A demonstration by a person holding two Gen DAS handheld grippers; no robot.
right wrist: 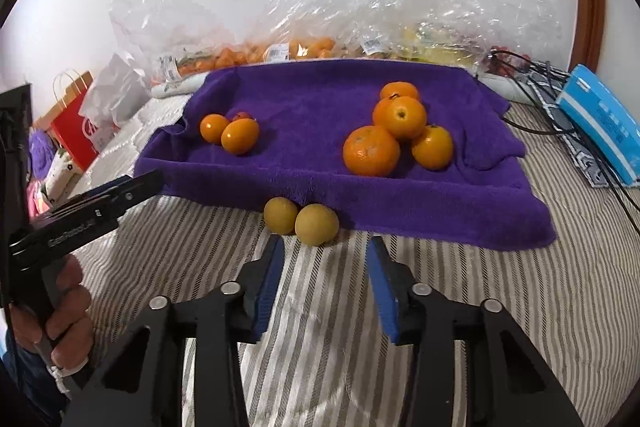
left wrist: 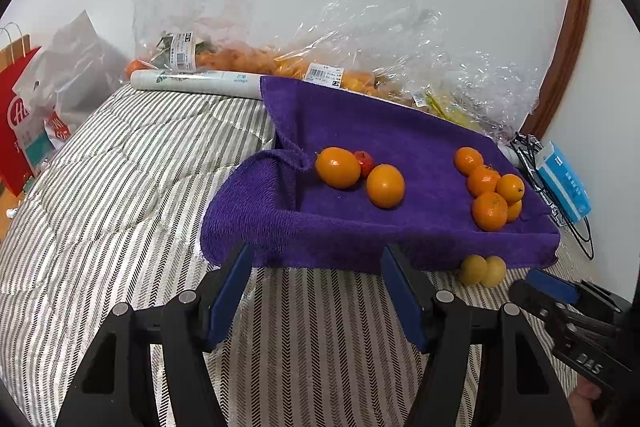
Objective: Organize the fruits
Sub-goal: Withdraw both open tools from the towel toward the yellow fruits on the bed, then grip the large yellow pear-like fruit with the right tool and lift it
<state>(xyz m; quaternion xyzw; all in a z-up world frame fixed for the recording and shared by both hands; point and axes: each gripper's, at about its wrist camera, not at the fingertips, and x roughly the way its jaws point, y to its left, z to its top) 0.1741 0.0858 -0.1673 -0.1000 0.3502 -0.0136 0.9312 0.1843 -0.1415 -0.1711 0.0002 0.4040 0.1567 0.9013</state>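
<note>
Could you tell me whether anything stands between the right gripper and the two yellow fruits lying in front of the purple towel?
Nothing visible does. The right gripper has its jaws apart and empty, with only bare striped bedding before the two yellow fruits at the purple towel edge.

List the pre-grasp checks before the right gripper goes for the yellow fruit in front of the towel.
1. Right gripper empty: ok, nothing between its blue pads.
2. Lined up with a target: ok, the nearer yellow fruit lies just ahead of the fingertips, slightly left of centre.
3. Gap wide enough for that fruit: cannot tell, it looks close to the fruit's width.
4. Target isolated: not ok, it touches the second yellow fruit.
5. Left gripper out of the way: ok, open, empty, off to the side near the purple towel edge.
6. Space on towel: ok, bare middle between the two orange piles.
</note>
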